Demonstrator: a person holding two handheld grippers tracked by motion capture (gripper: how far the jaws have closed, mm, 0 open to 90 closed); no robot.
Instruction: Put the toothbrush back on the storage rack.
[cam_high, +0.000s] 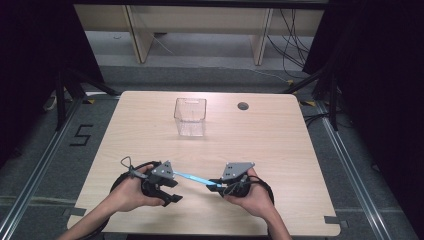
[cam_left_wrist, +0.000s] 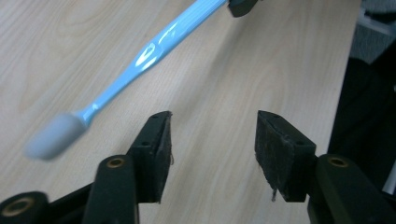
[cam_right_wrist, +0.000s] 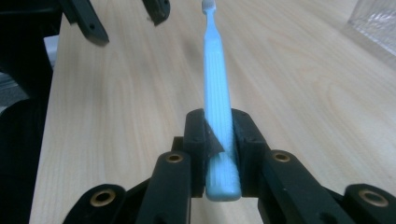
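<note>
A light blue toothbrush (cam_high: 192, 177) hangs just above the wooden table (cam_high: 280, 150), held by its handle end. My right gripper (cam_right_wrist: 219, 140) is shut on that handle (cam_right_wrist: 218, 107), and the brush head points away toward the other gripper. In the left gripper view the toothbrush (cam_left_wrist: 140, 60) crosses the upper left, its grey head (cam_left_wrist: 55, 136) left of my jaws. My left gripper (cam_left_wrist: 212, 149) is open with nothing between its fingers. In the high view the left gripper (cam_high: 162, 187) sits at the near left and the right gripper (cam_high: 225, 186) at the near middle.
A clear plastic bin (cam_high: 190, 116) stands upright toward the back middle of the table. A round cable hole (cam_high: 243, 106) is at the back right. Black frame legs and cables lie on the floor around the table.
</note>
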